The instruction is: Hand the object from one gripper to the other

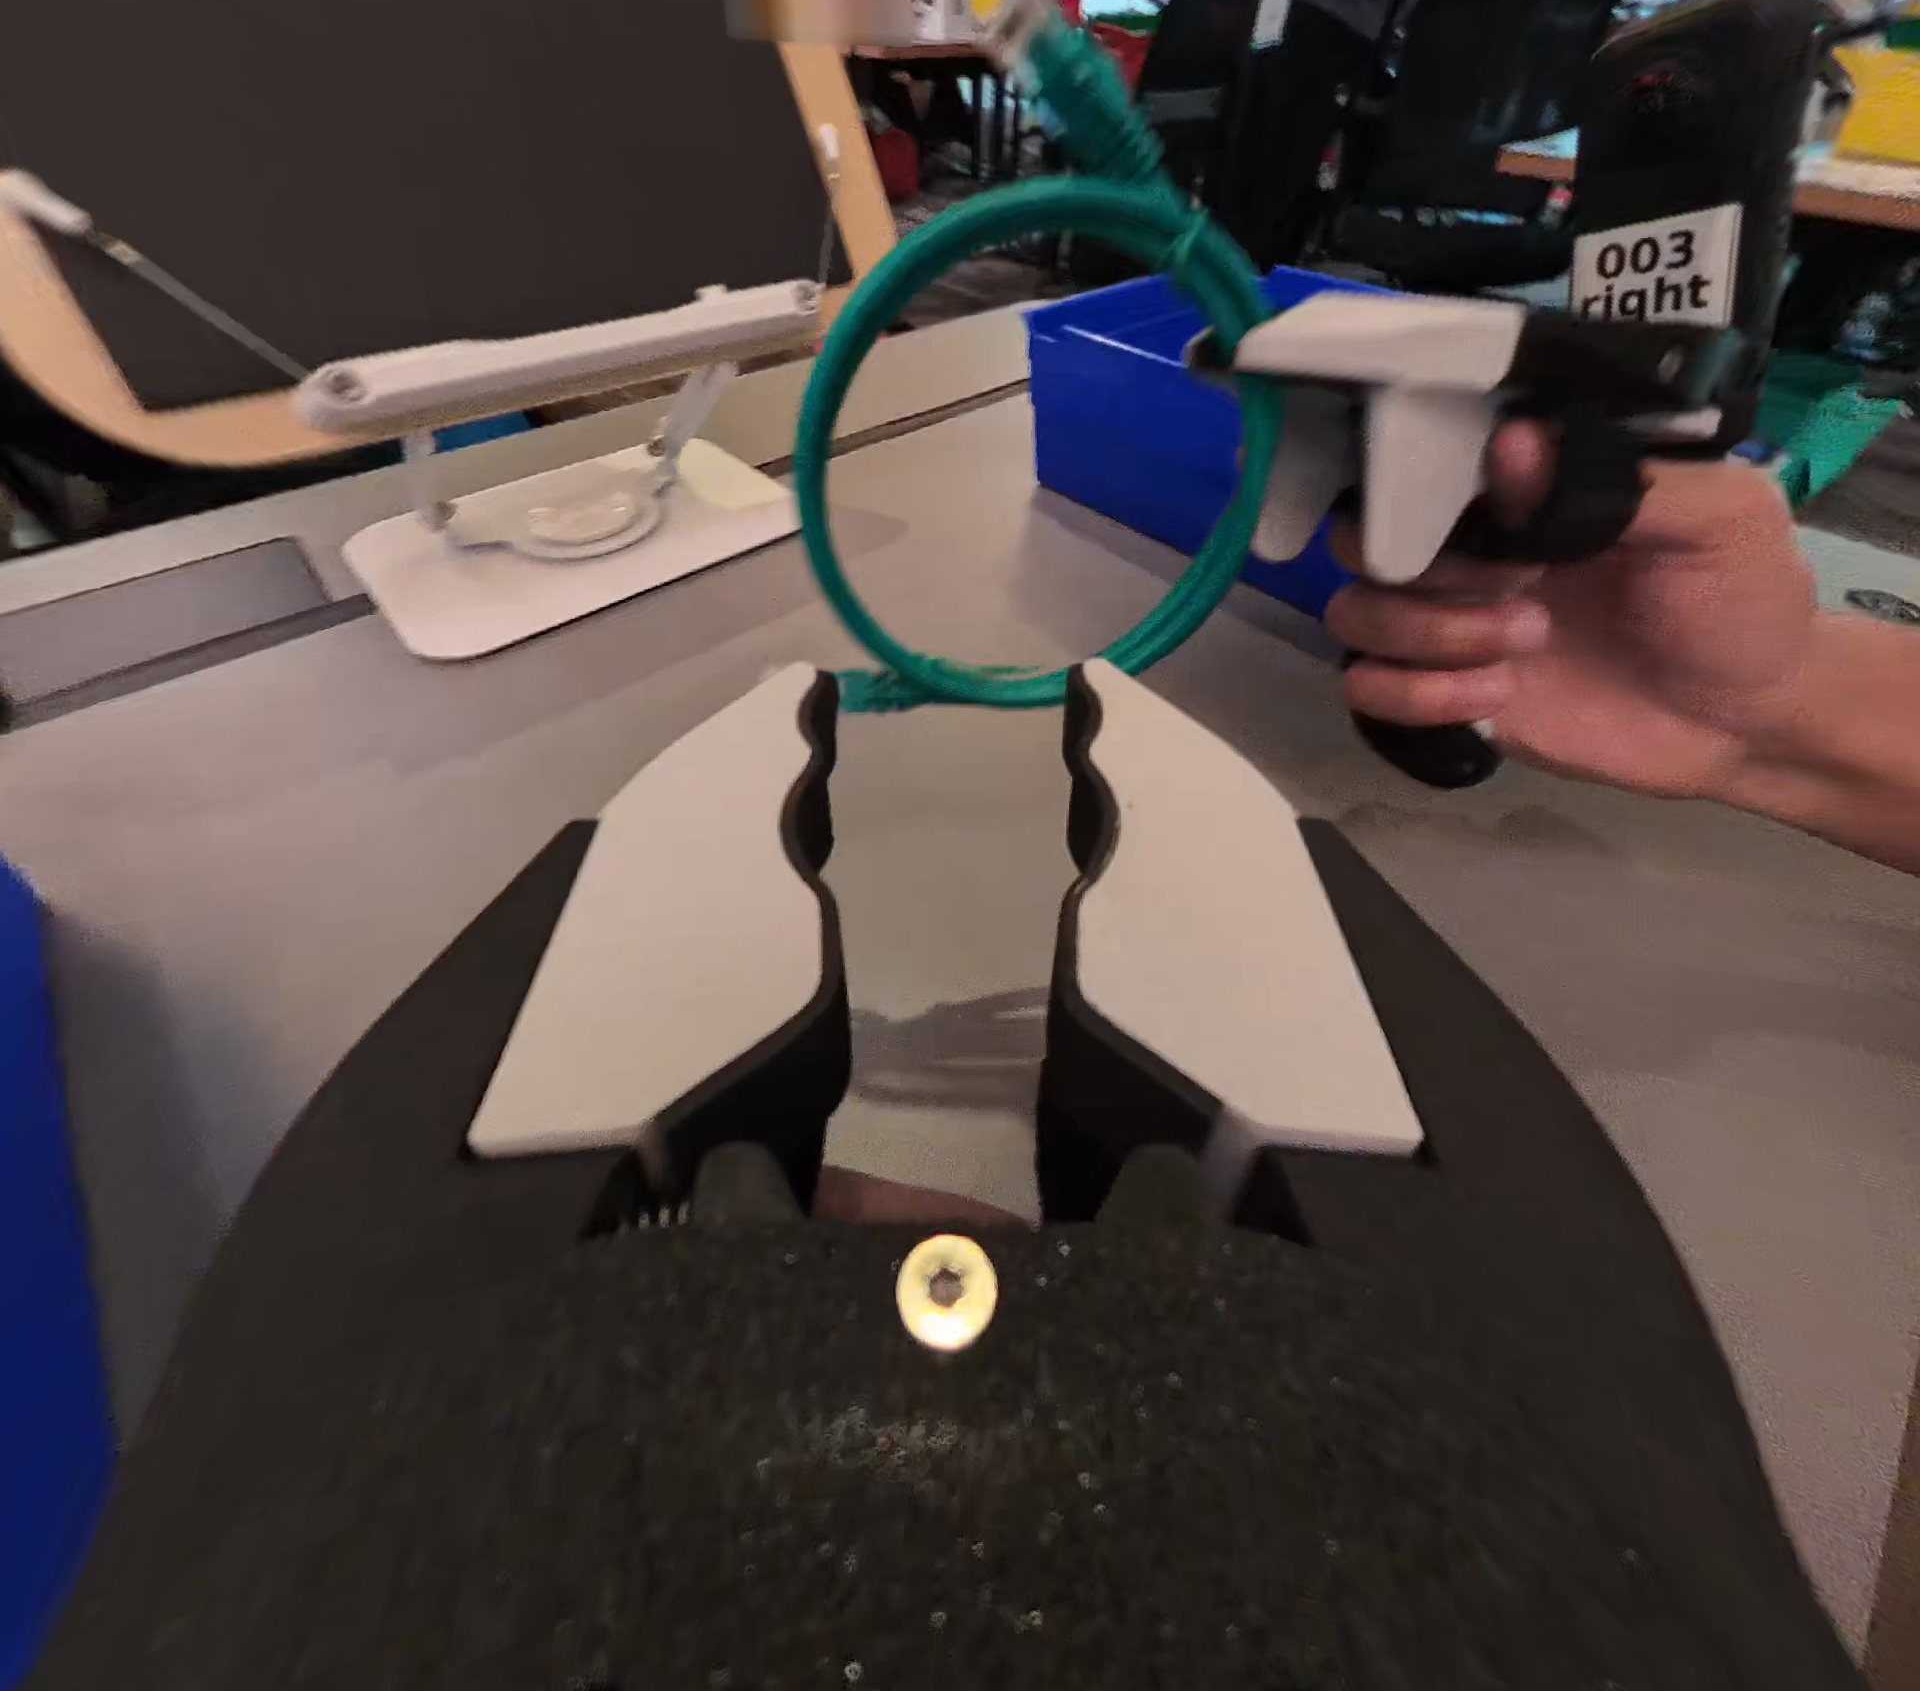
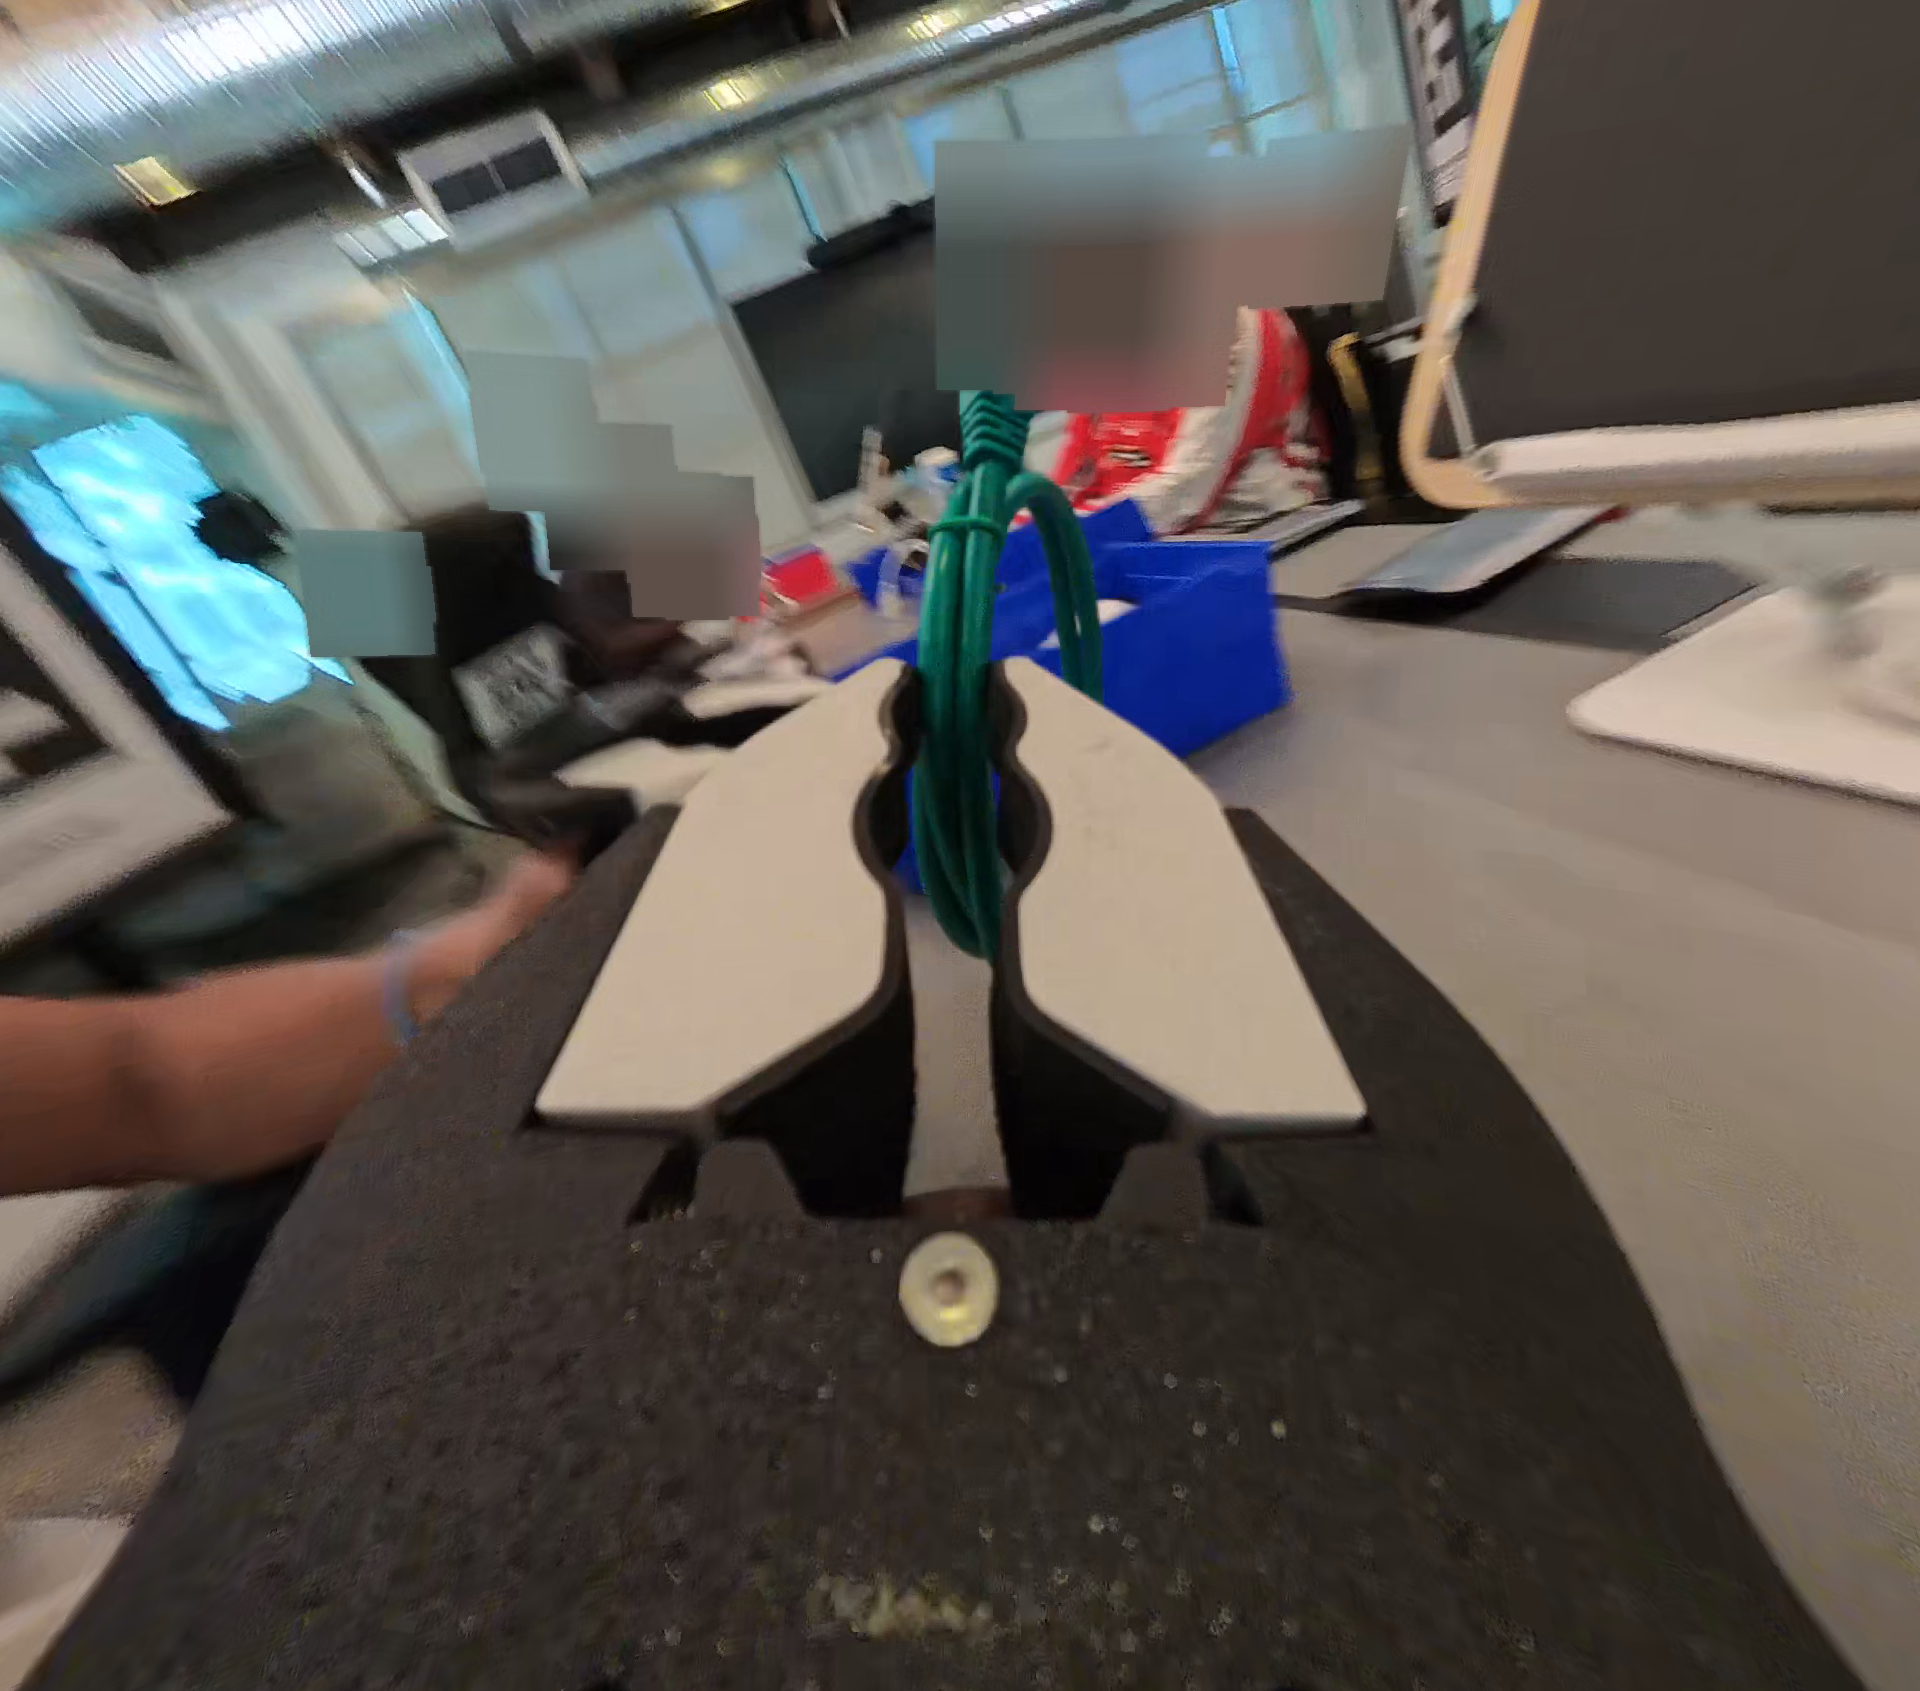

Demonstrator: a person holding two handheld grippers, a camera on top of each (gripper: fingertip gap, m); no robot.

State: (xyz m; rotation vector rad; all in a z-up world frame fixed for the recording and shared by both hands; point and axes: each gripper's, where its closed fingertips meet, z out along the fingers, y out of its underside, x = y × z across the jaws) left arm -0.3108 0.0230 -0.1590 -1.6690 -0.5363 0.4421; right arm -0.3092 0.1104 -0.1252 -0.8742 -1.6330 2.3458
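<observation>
Right tongs (image 2: 954, 742) clamp the light, springy green cable coil (image 1: 1039, 457); left tongs (image 1: 948, 706), agape and empty, should likely pinch its bundled lower arc.

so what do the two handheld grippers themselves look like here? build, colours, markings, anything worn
Both match: left gripper and right gripper have pale grey flat fingers with wavy black inner pads on a speckled black body with a central silver screw. Seen from the left wrist view, the right gripper has a black pistol handle and a white printed sticker. A light blue wristband sits on the other arm.
</observation>
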